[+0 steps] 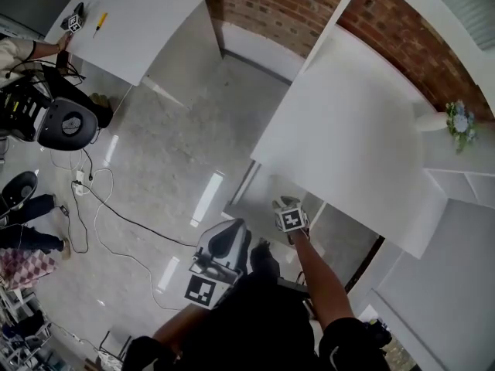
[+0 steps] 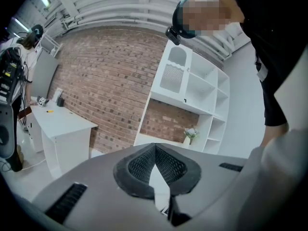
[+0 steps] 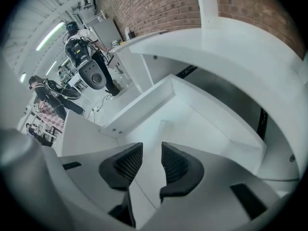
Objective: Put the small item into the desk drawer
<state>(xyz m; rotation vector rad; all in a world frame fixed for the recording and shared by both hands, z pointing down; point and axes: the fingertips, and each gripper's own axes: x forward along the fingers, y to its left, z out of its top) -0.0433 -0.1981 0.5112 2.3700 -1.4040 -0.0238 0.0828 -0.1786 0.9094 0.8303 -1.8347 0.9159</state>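
The small item (image 3: pixel 165 127) showed only as a faint pale block, hard to tell from the white around it, lying on the floor of the open drawer (image 3: pixel 139 107) towards its back. The right gripper (image 3: pixel 151 148) hung above the drawer with its jaws apart and nothing between the pads, only the drawer floor showing through the gap. In the head view this gripper (image 1: pixel 281 202) sat over the drawer (image 1: pixel 246 190), which was pulled out from under the near desk (image 1: pixel 348 130). The left gripper (image 2: pixel 155 148) had its jaws closed tip to tip and held nothing; it (image 1: pixel 230 232) was well to the left of the drawer, over the floor (image 1: pixel 170 145). A vase of flowers (image 1: pixel 458 122) stood at the desk's far right corner, beside a shelf unit (image 2: pixel 192 90) against the brick wall (image 2: pixel 106 71). Across the room stood another desk (image 1: pixel 139 14) with a yellow tool (image 1: pixel 100 23) on it, and cables (image 1: pixel 100 207) trailed over the floor
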